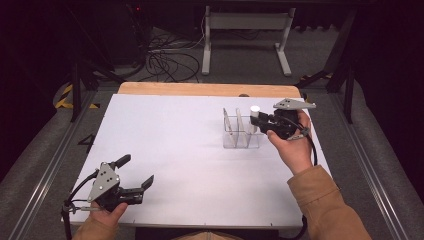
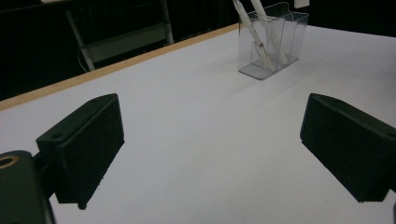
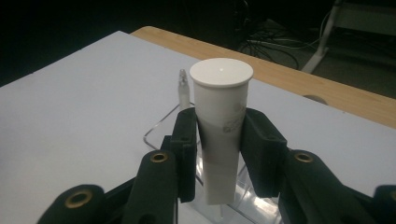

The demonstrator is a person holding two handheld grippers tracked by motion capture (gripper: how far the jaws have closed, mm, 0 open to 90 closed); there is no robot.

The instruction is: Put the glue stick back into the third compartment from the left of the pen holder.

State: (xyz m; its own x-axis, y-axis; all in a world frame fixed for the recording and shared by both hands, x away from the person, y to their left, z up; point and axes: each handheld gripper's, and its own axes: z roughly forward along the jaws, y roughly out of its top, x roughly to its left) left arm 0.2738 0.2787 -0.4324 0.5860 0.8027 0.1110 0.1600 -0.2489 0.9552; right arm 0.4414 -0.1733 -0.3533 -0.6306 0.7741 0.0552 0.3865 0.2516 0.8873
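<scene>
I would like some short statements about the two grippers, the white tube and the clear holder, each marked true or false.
1. The right gripper is closed on a white tube. True.
2. The left gripper holds a pen. False: its jaws stand open with nothing between them, above the bare white table.
3. The white tube lies flat on the table. False: it is upright, held above the clear holder.
4. The clear holder has dividers that make compartments. True.
5. The holder stands near the left gripper. False: it stands on the right side of the table, next to the right gripper.
</scene>
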